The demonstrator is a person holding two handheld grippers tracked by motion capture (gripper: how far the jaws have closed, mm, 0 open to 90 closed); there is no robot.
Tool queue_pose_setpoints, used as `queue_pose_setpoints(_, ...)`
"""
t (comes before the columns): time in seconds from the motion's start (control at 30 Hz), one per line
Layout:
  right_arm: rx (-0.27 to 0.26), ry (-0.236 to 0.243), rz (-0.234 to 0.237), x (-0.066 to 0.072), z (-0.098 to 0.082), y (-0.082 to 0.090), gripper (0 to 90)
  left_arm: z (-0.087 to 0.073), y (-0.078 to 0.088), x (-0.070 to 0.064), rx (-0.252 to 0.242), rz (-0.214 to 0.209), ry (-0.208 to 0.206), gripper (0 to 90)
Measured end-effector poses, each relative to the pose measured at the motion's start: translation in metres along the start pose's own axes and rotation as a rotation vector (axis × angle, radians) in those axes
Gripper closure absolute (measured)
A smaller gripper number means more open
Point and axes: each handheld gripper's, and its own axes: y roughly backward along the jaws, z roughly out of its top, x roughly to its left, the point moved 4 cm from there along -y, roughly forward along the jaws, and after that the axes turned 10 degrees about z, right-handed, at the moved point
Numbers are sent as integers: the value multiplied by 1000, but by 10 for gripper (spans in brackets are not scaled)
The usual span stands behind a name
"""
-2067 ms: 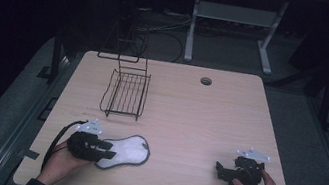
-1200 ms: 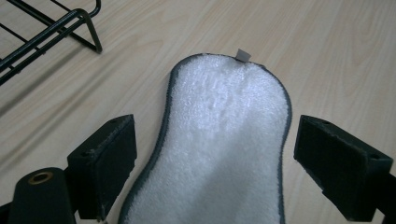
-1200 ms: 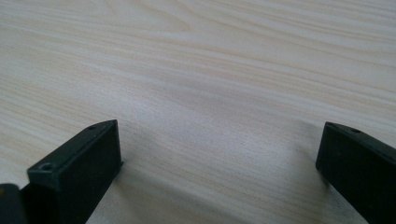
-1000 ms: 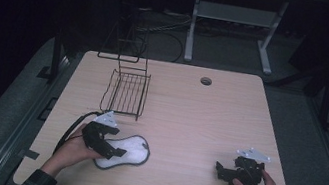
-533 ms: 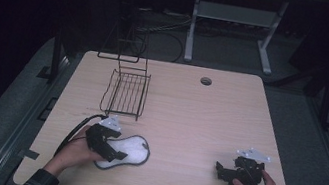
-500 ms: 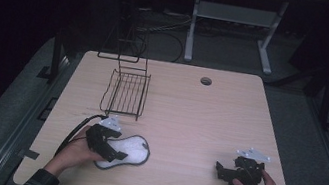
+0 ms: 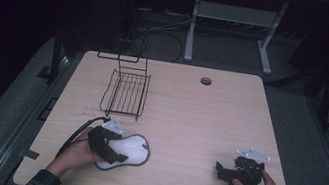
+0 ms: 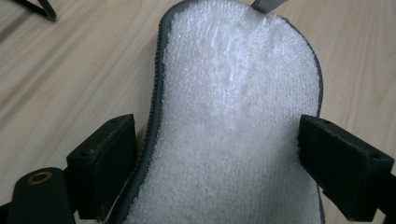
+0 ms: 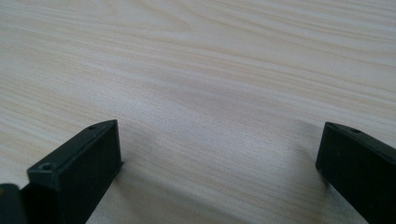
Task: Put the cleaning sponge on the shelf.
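Jaws of left gripper (image 8: pixel 215 158) wide apart, straddling white insole (image 8: pixel 238 121).

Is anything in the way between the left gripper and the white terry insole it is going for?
Nothing visible. The left gripper is open, its fingers straddling the narrow end of the white terry insole, which lies flat on the table. The wire rack stands apart, farther back.

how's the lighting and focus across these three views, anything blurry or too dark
High view: the table is evenly lit, its surroundings nearly black. Left gripper view: the white terry insole is sharp mid-frame, slightly bright at its far end, while the left claw sits soft. Right gripper view: wood grain crisp, right claw edges blurred.
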Motion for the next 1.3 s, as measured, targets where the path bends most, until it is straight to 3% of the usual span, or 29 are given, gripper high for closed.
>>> queue_pose_setpoints(0.2,0,2,0,0,0,0,0,1,0,-1,4,3,-1,130)
queue_pose_setpoints(0.67,-1,3,0,0,0,0,0,1,3,0,0,-22,-12,227)
queue_pose_setpoints(0.83,0,3,0,0,0,0,0,2,8,0,-11,-12,-28,267)
queue_pose_setpoints(1.0,0,3,0,0,0,0,0,3,16,1,-23,-6,-43,347)
queue_pose_setpoints(1.1,0,3,0,0,0,0,0,4,21,2,-49,-10,-31,437)
queue_pose_setpoints(1.3,0,3,0,0,0,0,0,5,27,4,-65,-19,-20,501)
